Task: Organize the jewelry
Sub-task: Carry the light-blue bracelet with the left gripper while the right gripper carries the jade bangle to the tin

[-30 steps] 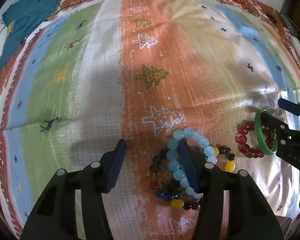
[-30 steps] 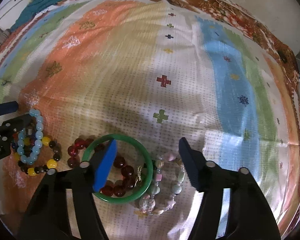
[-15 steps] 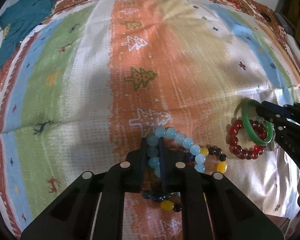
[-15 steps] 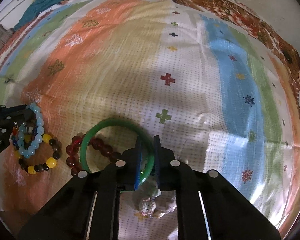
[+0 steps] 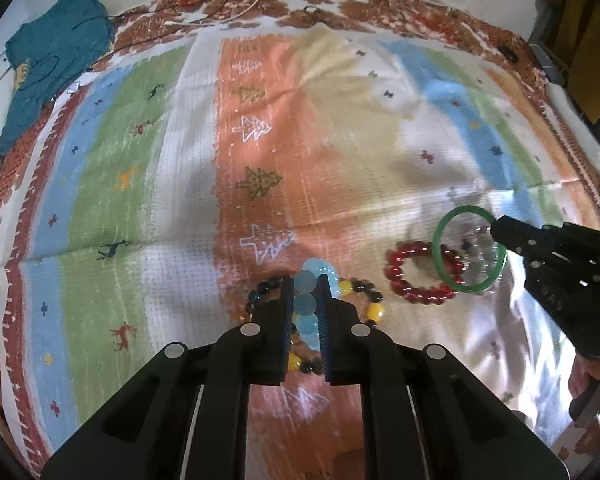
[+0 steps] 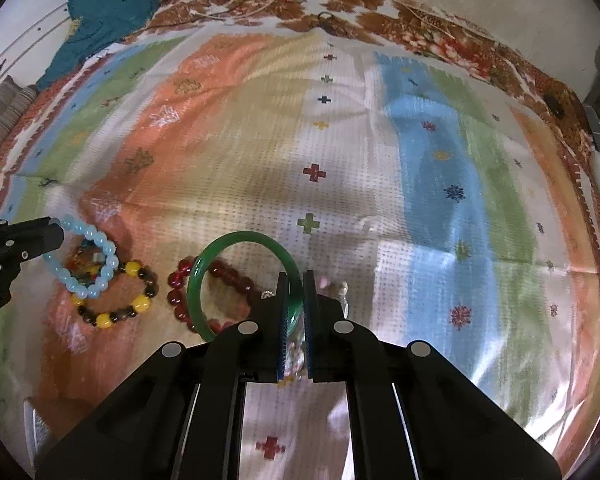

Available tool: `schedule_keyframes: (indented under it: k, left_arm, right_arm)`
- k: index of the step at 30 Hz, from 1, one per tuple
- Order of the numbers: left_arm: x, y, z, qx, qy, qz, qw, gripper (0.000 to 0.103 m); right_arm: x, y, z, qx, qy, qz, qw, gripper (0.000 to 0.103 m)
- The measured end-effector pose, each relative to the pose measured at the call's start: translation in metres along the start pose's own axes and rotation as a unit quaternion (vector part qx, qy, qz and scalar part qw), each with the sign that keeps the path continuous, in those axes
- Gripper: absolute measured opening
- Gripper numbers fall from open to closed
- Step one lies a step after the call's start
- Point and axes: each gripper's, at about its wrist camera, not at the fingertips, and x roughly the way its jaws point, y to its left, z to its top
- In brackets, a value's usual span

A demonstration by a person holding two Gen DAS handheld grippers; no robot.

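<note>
The pale blue bead bracelet [image 5: 309, 307], a loop of smooth, translucent round beads, is pinched between the blue-padded fingers of the left gripper [image 5: 306, 284], which is closed tight on a run of its beads; in the right wrist view the rest of the loop [image 6: 85, 257] hangs from that gripper's tip [image 6: 54, 232] above the cloth. Under and just beside it lies a bracelet of dark brown and glossy yellow beads [image 6: 118, 302], flat on the orange stripe. To its right, the green bangle [image 6: 244, 276], a rigid, polished ring of even thickness, is clamped by its rim in the right gripper [image 6: 296, 280], whose jaws are pressed together on it, so the ring stands tilted up off the cloth [image 5: 466, 254]. Partly ringed by the bangle is a red bead bracelet [image 5: 418, 278] of shiny, glassy spheres resting on the cloth. A bracelet of pale, mixed-shape stones [image 6: 336, 289] shows only in part behind the right gripper's fingers. All of it sits on a woven, dotted-texture blanket [image 5: 148, 184] with broad coloured stripes and small tree, deer and cross motifs. A crumpled teal garment [image 5: 52, 64] lies at the far left corner.
</note>
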Motion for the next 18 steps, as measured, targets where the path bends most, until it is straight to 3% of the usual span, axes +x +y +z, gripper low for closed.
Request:
schedule_keyframes:
  k: [18]
  left_arm:
    - [-0.051,-0.012,-0.013,0.011,-0.024,-0.037,0.9990,0.011]
  right_arm:
    - [-0.053,0.007,-0.017,0.016,-0.040,0.035,0.998,0.008]
